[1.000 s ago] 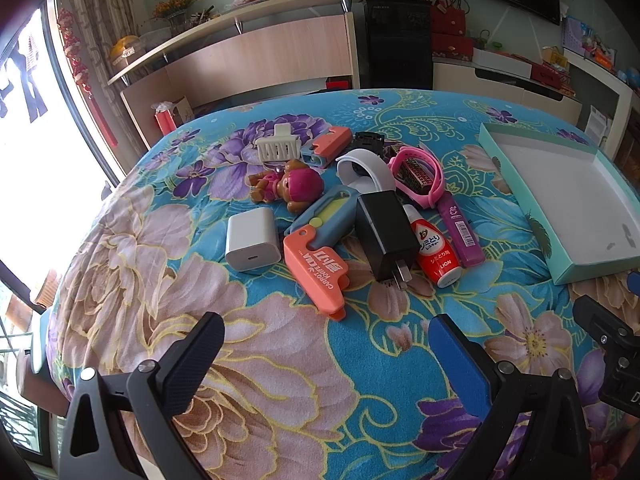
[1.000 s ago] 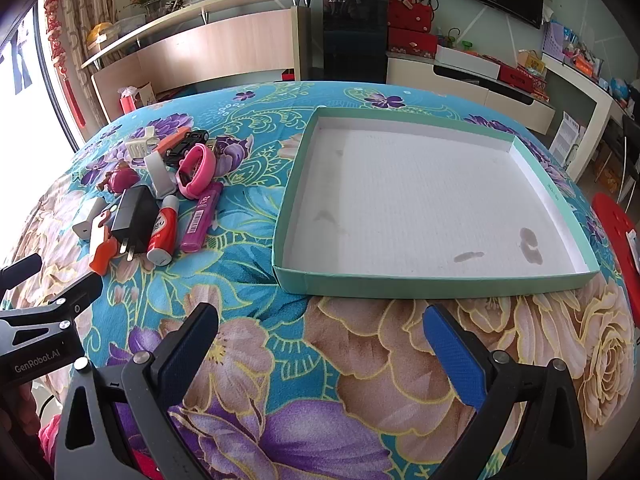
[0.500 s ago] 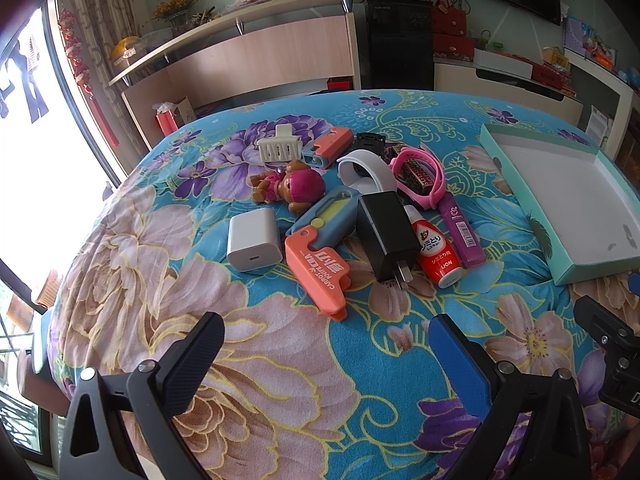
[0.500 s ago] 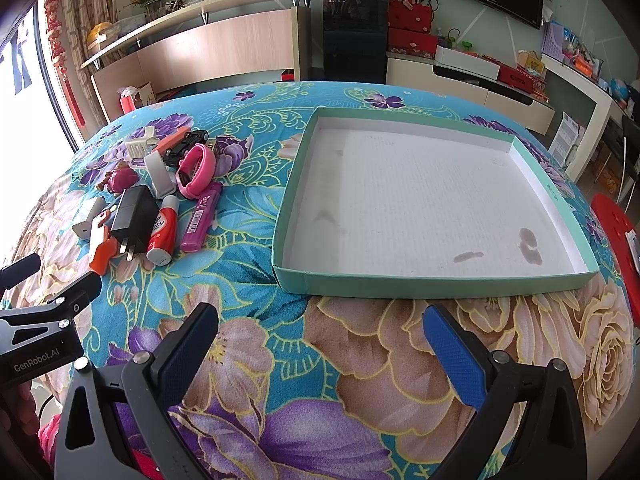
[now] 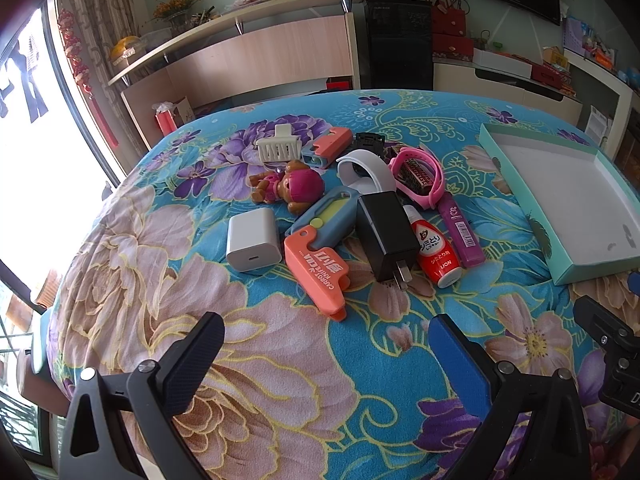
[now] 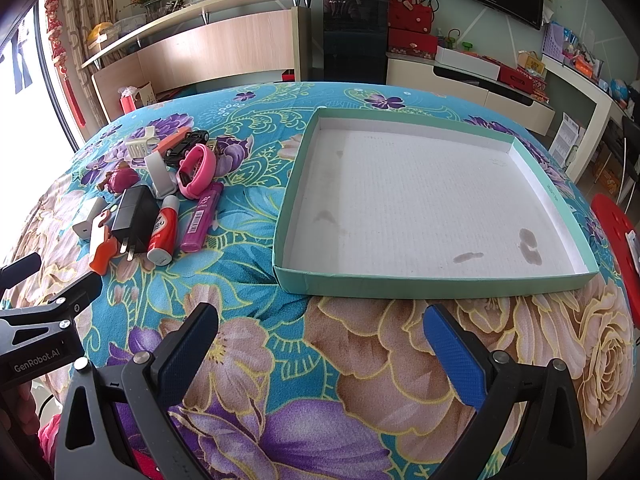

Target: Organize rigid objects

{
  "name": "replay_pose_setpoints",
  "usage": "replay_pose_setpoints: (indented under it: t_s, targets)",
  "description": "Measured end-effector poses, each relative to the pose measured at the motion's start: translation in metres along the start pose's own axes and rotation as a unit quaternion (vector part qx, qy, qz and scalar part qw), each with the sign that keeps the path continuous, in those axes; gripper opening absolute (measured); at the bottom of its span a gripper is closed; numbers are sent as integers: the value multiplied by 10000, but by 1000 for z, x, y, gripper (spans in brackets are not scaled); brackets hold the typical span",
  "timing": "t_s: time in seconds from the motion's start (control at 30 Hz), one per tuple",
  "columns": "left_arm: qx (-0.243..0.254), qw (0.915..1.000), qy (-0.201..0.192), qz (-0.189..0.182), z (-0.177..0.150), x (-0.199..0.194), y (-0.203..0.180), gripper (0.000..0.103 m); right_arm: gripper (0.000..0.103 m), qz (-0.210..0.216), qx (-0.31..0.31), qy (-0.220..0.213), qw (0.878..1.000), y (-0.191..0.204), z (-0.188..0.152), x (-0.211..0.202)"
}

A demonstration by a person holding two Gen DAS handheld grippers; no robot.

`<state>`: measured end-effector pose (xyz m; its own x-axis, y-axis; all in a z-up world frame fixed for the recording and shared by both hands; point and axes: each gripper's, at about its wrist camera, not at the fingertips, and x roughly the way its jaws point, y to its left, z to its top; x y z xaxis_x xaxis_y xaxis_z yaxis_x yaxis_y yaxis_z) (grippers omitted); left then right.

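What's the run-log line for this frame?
phase: pre-grasp | left gripper: open, empty, facing item pile | right gripper: open, empty, facing tray | tray: nothing inside | black charger: on cloth

Fuzzy matt cloth cover (image 5: 280, 360); matt cardboard tray (image 6: 432, 280), stained; glossy plastic black charger (image 5: 384, 236); textured rubbery pads (image 6: 452, 360).

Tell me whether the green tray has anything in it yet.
Empty. The green tray shows only its bare white floor with a few dark stains; every item, such as the black charger, lies outside on the floral cloth.
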<state>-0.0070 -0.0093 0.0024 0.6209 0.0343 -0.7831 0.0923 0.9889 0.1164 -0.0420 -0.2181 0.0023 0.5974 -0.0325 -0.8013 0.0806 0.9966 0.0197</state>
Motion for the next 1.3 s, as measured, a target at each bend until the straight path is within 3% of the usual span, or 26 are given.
replay_pose_setpoints:
  t_s: [0.33, 0.47, 0.67, 0.9, 1.0, 1.07, 1.3]
  targets:
    - [33, 9998, 63, -200, 4, -1, 3, 103, 102, 62, -27, -14, 10000, -1, 2, -3]
    - [-45, 9998, -9, -206, 21, -5, 14, 103, 102, 114, -195, -245, 9994, 2, 18, -17]
    - [-301, 9994, -11, -186, 48, -3, 34, 103, 102, 539, -269, -517, 9968, 15, 57, -29]
    - [-601, 9978, 257, -147, 42, 18, 44, 97, 102, 926, -284, -448, 9943, 46, 75, -12]
    - [-628, 9972, 391, -134, 38, 30, 42, 95, 99, 979, -343, -294, 9942, 57, 73, 3]
    - [-628, 9969, 454, -140, 36, 37, 40, 93, 86, 1015, -331, -174, 9941, 60, 72, 14]
    - [-660, 9955, 645, -216, 34, 60, 37, 87, 69, 1033, -154, 163, 9944, 61, 75, 46]
